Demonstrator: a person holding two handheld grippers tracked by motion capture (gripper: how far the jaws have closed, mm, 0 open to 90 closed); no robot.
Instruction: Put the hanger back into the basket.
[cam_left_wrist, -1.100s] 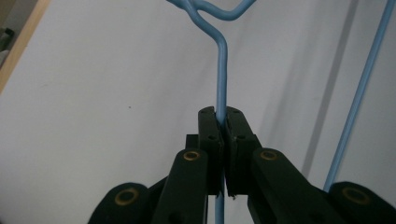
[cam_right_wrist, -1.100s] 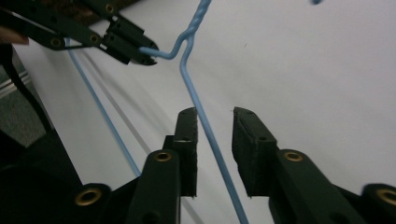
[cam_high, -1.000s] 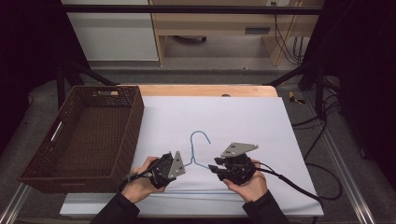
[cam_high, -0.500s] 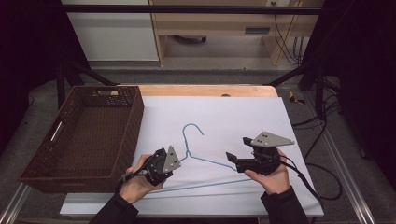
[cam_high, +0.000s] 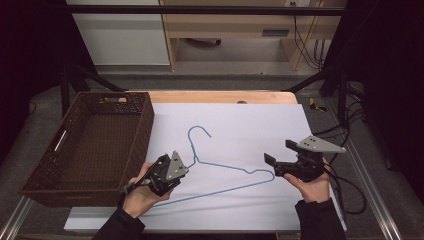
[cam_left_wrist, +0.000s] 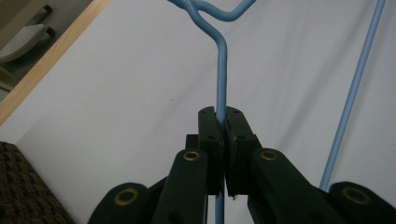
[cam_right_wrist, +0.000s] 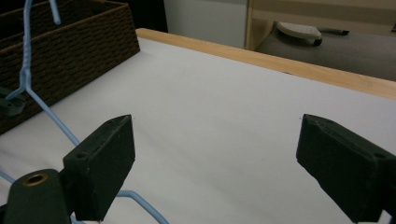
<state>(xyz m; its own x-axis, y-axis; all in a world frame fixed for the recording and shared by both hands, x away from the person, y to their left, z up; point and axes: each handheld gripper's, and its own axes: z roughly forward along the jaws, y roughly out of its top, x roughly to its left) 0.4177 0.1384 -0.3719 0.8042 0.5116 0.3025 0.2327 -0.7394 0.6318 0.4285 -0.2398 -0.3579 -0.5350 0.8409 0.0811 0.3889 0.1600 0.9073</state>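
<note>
1 blue wire hanger (cam_high: 227, 172). 1 brown wicker basket (cam_high: 131, 131). 2 hand-held grippers: left hand-held gripper (cam_high: 181, 167), right hand-held gripper (cam_high: 278, 153). 1 worktop (cam_high: 250, 120) w/ white sheet.

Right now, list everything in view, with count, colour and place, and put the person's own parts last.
hanger: one, light blue wire, on the white sheet, hook toward the far edge, left arm clamped by the left gripper.
basket: one, dark brown wicker, nothing inside, on the table's left side.
sheet: one, white, covering most of the table.
table: one, light wood, far edge showing beyond the sheet.
left gripper: one, black, fingers shut on the hanger's wire.
right gripper: one, black, by the hanger's right end, fingers just opened wide, nothing between them.
hands: two, one on each gripper, near the table's front edge.
</note>
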